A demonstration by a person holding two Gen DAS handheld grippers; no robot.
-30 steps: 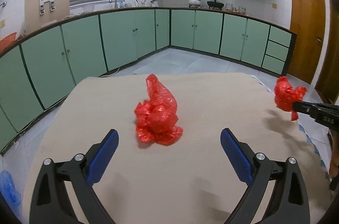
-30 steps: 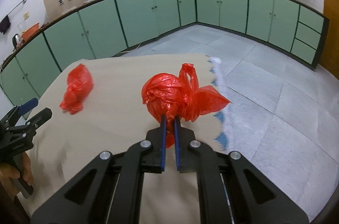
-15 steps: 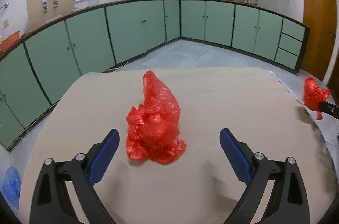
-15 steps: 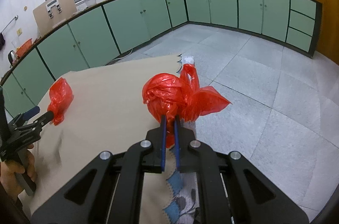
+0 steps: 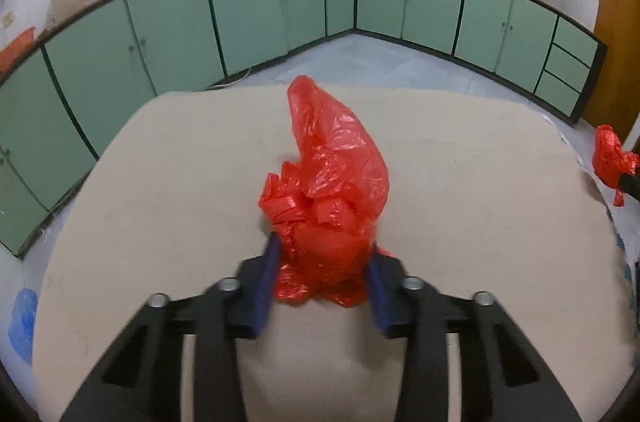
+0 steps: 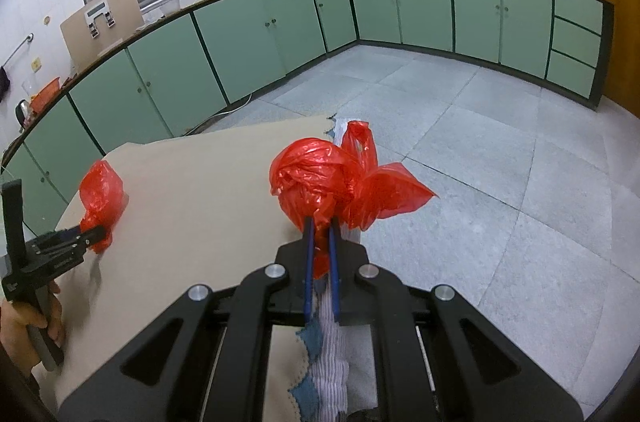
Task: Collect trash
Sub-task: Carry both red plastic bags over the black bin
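Note:
A crumpled red plastic bag [image 5: 336,162] lies in the middle of the tan table [image 5: 180,162]. My left gripper [image 5: 324,246] has its blue pads against both sides of the bag's lower end, and its jaws are closing on it. The right wrist view shows the same bag [image 6: 102,190] pinched at the left gripper [image 6: 94,234]. My right gripper [image 6: 320,222] is shut on a second knotted red bag [image 6: 316,178], held in the air over the table's right edge. That second bag [image 5: 606,158] also shows at the far right of the left wrist view.
Green cabinets [image 5: 260,14] line the walls beyond a grey tiled floor [image 6: 480,150]. A striped cloth with blue trim [image 6: 328,362] hangs along the table's right edge. Something blue [image 5: 22,322] lies on the floor at the left. A hand [image 6: 24,318] holds the left gripper's handle.
My left gripper moved forward and down to the red bag, and its wide jaws came in against it. The right gripper carried its bag rightwards past the table's edge.

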